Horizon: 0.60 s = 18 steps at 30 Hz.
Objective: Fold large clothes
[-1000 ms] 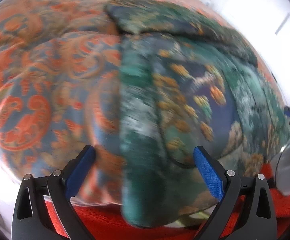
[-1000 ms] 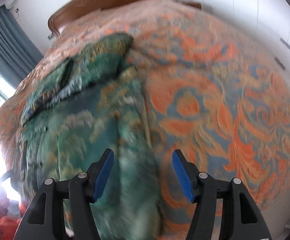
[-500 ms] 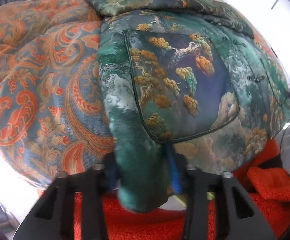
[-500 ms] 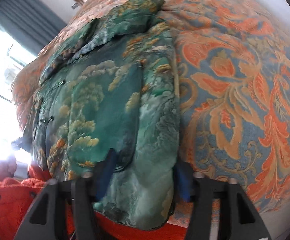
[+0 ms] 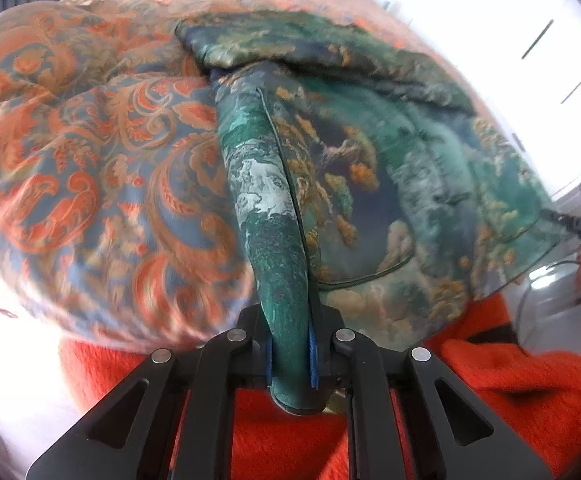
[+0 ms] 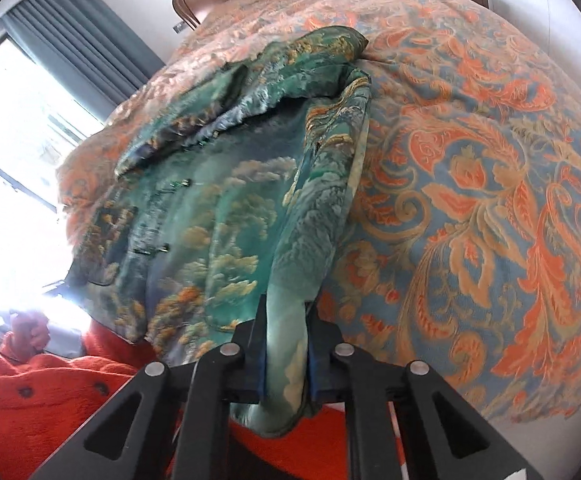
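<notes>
Green silk-like jacket lies spread on the bed, its near hem pinched at both corners: the left hand-held gripper and the right hand-held gripper are each clamped tight on bunched fabric. Lifting both corners evenly and carrying them toward the collar should keep the fold square.

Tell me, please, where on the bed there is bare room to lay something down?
The bedspread is bare between the green jacket and the bed's edge in the right wrist view, and likewise beside it in the left wrist view. The near middle is crowded: the jacket covers it.
</notes>
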Each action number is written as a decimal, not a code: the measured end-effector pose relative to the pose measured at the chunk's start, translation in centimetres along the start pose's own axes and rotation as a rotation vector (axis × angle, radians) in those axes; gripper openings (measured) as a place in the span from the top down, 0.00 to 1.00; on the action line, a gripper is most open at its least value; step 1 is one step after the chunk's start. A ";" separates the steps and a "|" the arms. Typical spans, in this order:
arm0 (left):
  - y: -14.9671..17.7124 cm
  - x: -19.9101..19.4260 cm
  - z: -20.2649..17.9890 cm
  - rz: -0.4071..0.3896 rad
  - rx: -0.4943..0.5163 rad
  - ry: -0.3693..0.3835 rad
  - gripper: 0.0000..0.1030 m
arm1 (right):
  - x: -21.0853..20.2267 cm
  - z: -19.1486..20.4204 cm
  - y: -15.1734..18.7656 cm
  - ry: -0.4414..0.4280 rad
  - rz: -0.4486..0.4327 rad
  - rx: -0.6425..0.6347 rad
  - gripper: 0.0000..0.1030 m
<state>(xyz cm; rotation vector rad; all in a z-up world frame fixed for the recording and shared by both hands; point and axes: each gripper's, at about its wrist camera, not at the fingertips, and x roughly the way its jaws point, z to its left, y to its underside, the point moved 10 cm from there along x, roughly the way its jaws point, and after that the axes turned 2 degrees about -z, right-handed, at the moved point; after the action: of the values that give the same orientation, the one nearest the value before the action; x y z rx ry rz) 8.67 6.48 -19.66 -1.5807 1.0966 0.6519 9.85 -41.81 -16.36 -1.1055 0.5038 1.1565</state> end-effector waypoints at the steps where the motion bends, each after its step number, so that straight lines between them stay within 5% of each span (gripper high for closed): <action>1: 0.3 -0.9 -0.3 -0.007 0.001 0.017 0.90 | -0.5 0.3 0.2 -0.014 0.000 0.007 0.87; 5: -0.8 -2.5 -1.0 -0.034 -0.026 0.079 0.90 | -2.6 1.7 1.3 -0.095 -0.011 0.039 0.88; 9: -5.9 -5.1 -0.8 -0.135 -0.106 0.196 0.90 | -4.6 2.9 -0.8 -0.189 -0.094 0.094 0.89; 13: -13.2 -6.8 0.7 -0.239 -0.175 0.286 0.90 | -5.6 4.1 -6.7 -0.274 -0.193 0.109 0.89; 18: -22.3 -5.7 3.2 -0.309 -0.208 0.257 0.90 | -4.8 4.8 -17.0 -0.301 -0.312 0.106 0.89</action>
<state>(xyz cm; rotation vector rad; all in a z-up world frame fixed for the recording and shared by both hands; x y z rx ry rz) 26.50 11.84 -5.81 -2.0066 0.9607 0.3706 22.41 -39.66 -3.29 -0.8634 0.1487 0.9857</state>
